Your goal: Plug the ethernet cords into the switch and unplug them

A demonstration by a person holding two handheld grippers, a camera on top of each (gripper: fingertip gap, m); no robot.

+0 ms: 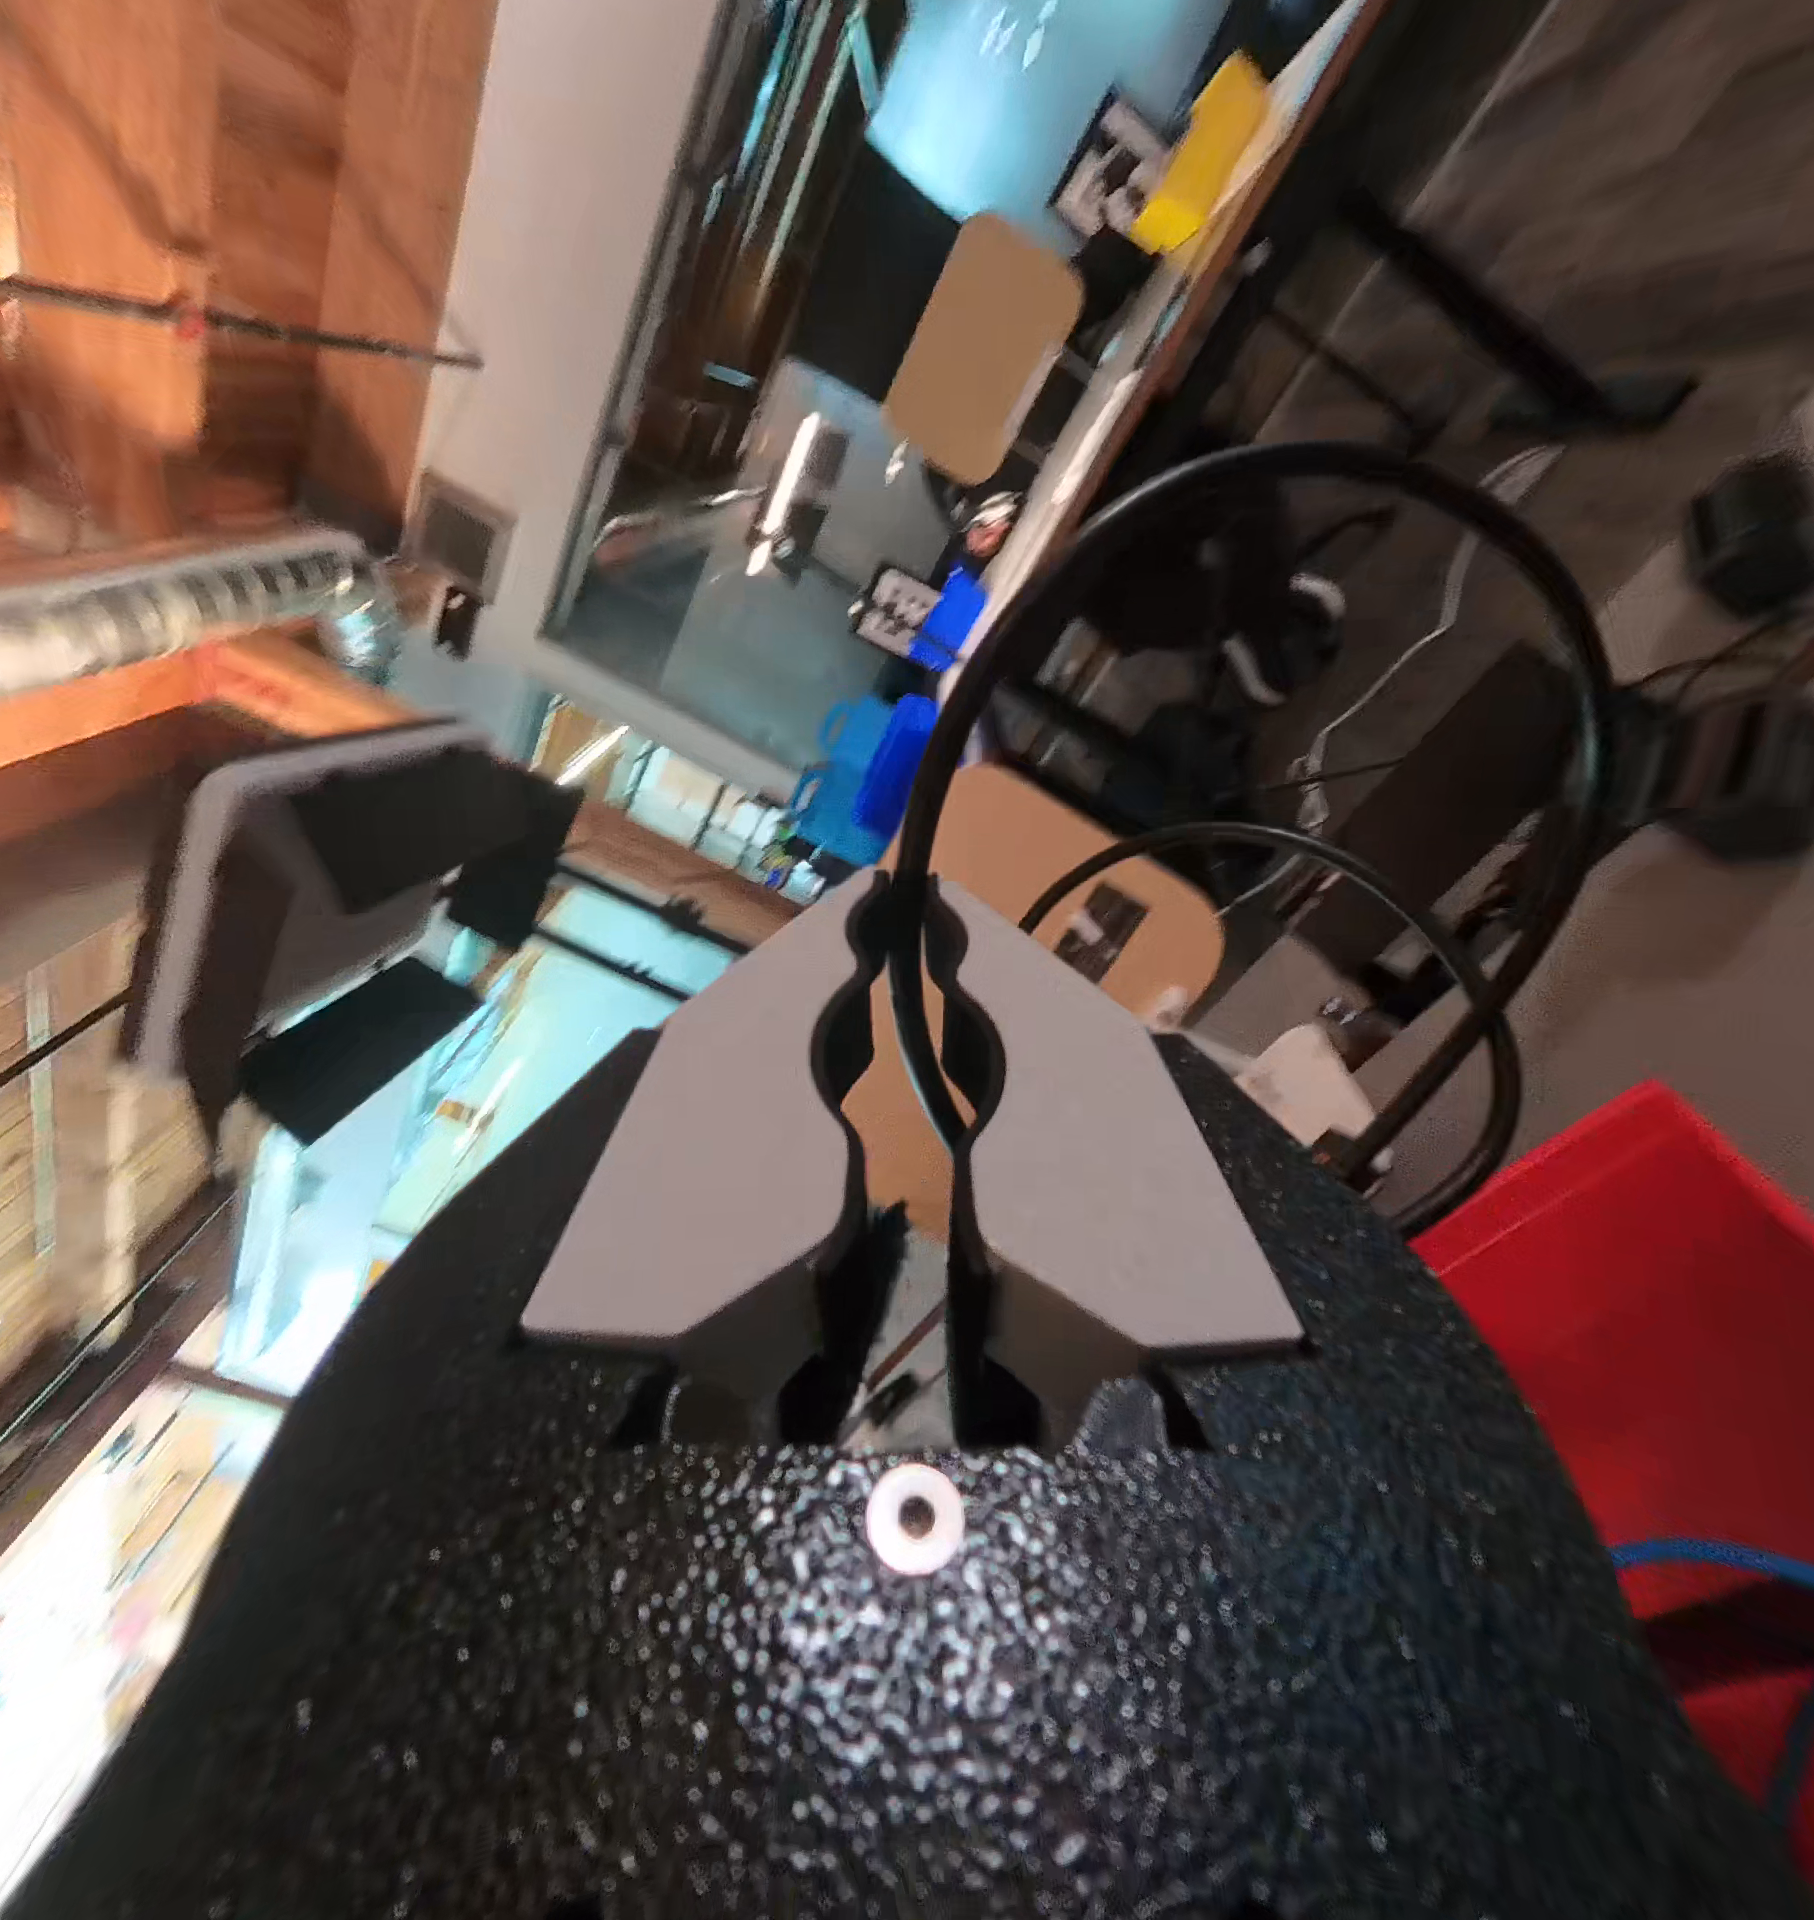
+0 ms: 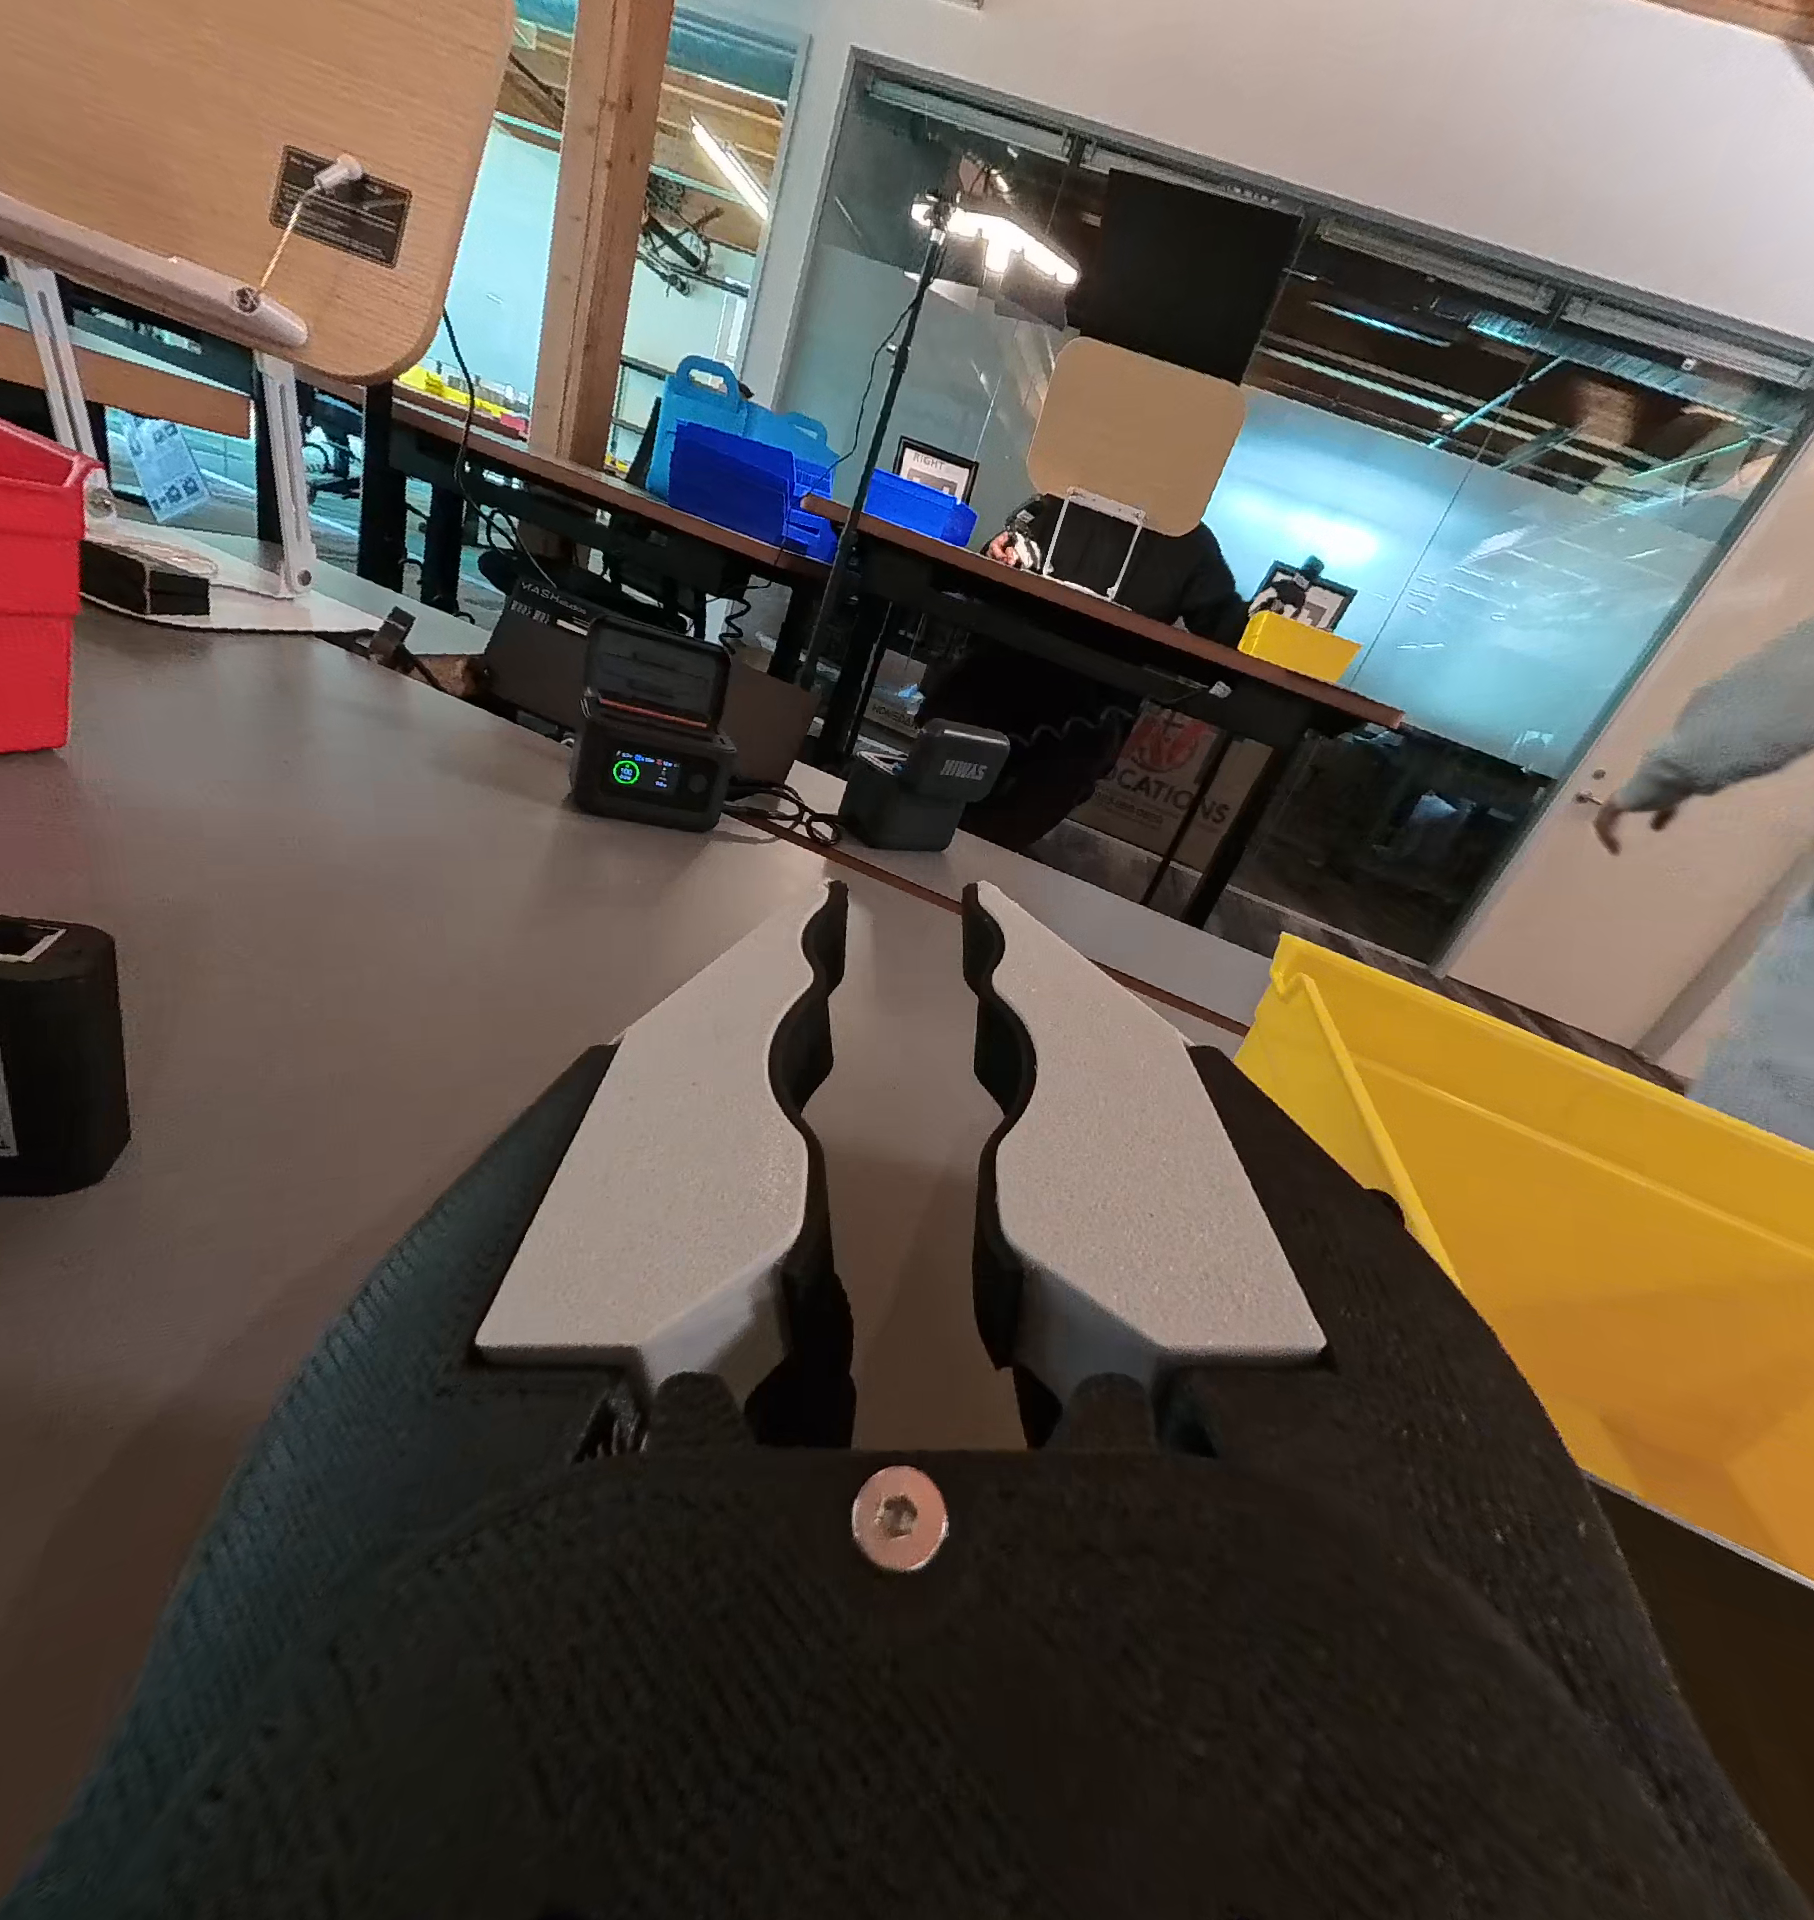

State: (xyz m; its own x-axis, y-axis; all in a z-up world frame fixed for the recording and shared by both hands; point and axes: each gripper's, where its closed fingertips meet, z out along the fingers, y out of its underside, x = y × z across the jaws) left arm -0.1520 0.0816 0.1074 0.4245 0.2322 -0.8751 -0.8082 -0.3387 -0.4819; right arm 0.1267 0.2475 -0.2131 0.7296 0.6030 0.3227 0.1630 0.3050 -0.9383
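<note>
Gripping a thin black ethernet cord [image 1: 908,790] at its fingertips, your left claw [image 1: 901,896] is rolled hard to one side and raised off the bench, so the room appears tilted in the left wrist view. The cord runs lengthwise down the gap between the two grey fingers [image 1: 737,1132], leaves past the tips, and arcs to the right in a wide loop; its plug is not visible, so you cannot tell which way it points. Beside that claw, at lower right, sits a red bin [image 1: 1651,1382] with a blue cable [image 1: 1755,1569] showing just below its rim.

Your right claw [image 2: 901,902] lies low and level over the grey bench [image 2: 290,904], its fingers parted and holding nothing. A black switch [image 2: 25,1049] stands at the left edge, apart from the claw, with a port facing up. A yellow bin [image 2: 1568,1226] lies just right of the claw; its contents are not visible. A red bin [image 2: 4,603] stands at far left.
</note>
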